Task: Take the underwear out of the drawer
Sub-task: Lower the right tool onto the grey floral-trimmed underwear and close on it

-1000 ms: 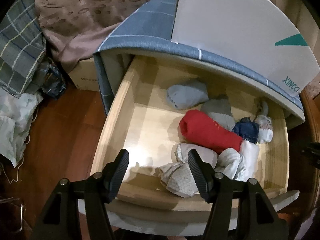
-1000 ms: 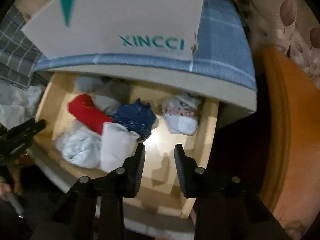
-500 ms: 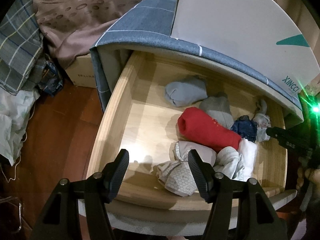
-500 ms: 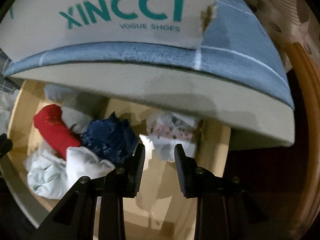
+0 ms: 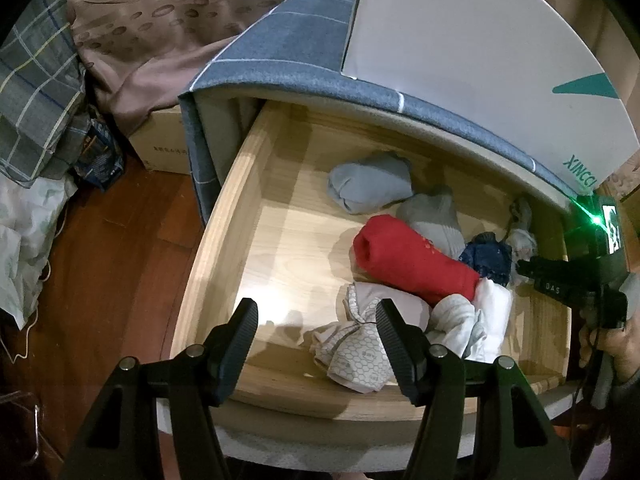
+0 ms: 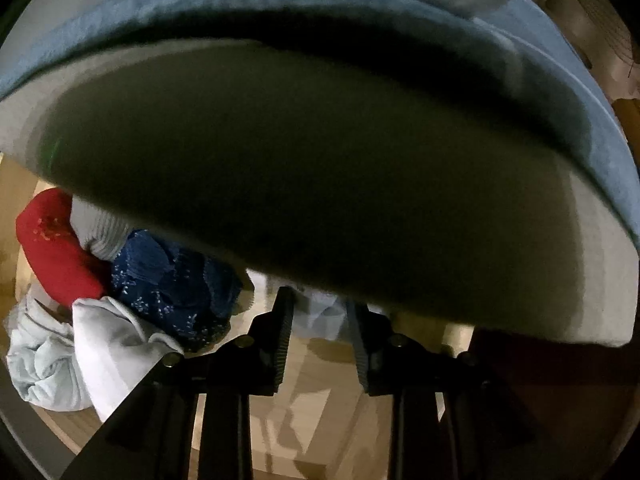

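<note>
Well, L tongs (image 5: 316, 306) hung spread wide w/ nothing between them, over the near front edge of the drawer (image 5: 224, 240). R tongs (image 6: 320, 300) sat pinched narrow and empty as far as I could tell. They were nosed in under the cabinet (image 5: 288, 56) overhang at the drawer's 3 o'clock side, w/ a pale piece (image 6: 320, 318) just past their tips.

My read: the step was reaching for that piece. R tongs would need to open first, drop onto the bunched fabric, bite a thick fold rather than one layer, and mind the overhang on the lift.

Drawer contents, near to far:
- honeycomb-print piece (image 5: 356, 360) at 6
- white bundles (image 5: 472, 320) beside it at 5
- red roll (image 5: 412, 264) at centre
- navy piece (image 6: 176, 296) touching it at 3
- grey rolls (image 5: 368, 182) at 12

All the underwear lay inside, none out yet. A shoe box (image 5: 460, 60) sat on the cabinet beyond.
</note>
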A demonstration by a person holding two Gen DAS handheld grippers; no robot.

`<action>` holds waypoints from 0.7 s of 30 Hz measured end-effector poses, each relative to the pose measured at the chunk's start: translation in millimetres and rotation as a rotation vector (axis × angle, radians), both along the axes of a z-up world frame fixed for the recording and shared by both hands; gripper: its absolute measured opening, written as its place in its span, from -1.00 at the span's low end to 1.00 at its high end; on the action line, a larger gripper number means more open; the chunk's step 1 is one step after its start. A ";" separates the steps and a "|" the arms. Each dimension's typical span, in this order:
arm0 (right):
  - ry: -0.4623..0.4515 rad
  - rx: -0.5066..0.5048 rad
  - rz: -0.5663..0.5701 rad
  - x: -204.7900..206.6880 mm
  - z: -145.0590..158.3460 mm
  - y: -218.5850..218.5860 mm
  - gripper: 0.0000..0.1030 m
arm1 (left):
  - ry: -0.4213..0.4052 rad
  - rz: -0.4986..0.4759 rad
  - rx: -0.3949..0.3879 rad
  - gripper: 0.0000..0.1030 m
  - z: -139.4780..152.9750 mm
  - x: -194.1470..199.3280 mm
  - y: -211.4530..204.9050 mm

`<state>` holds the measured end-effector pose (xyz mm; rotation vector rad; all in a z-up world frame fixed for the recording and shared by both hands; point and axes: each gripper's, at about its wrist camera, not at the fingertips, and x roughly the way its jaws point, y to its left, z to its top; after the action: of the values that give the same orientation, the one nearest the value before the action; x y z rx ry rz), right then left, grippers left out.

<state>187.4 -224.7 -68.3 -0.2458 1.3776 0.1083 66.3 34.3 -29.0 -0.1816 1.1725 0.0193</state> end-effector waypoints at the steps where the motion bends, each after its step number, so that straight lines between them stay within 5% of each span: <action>1: 0.008 -0.017 0.010 -0.6 -1.4 0.6 -0.81 | -0.001 0.000 0.000 0.22 0.2 0.3 0.1; 10: 0.152 0.072 -0.029 -16.9 -13.2 -2.8 -0.94 | -0.008 0.004 0.000 0.22 0.5 -0.4 -1.5; 14: 0.143 0.087 -0.025 -20.2 -1.8 -2.1 -0.93 | -0.003 0.007 -0.009 0.22 -0.5 -0.6 -1.4; 17: 0.048 0.110 0.005 -21.4 17.1 -0.8 -0.80 | -0.001 0.015 -0.017 0.22 -0.7 -0.4 -0.3; 21: -0.049 0.130 0.013 -12.8 34.5 0.2 -0.30 | -0.002 0.016 -0.022 0.22 0.0 -0.6 1.1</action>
<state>174.6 -224.5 -33.8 -0.1475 1.3148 0.2003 65.6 35.4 -29.0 -0.2103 1.1693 0.0200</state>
